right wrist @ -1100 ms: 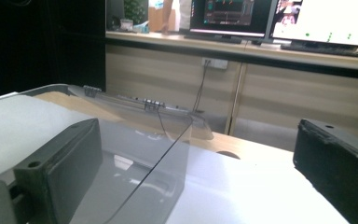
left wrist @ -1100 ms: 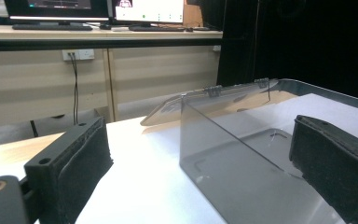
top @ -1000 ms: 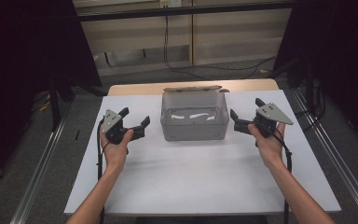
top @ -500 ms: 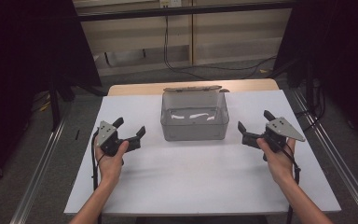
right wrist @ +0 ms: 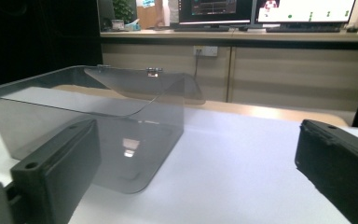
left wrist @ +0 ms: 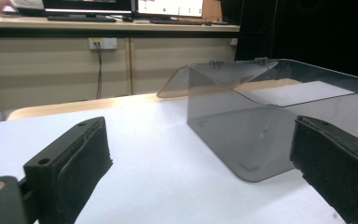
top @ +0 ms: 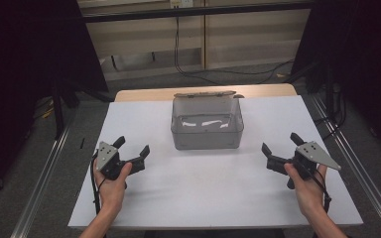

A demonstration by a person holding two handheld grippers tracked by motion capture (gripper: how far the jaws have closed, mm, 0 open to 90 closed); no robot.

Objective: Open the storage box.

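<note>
Resting on the white table [top: 218, 193], a clear grey bin [top: 207, 130] with its hinged lid folded back sits between and ahead of both tools. To its left, the left gripper [top: 131, 148] is held with jaws spread wide and nothing between them. To its right, the right gripper [top: 281, 148] likewise gapes wide and empty, well apart from the bin.
</note>
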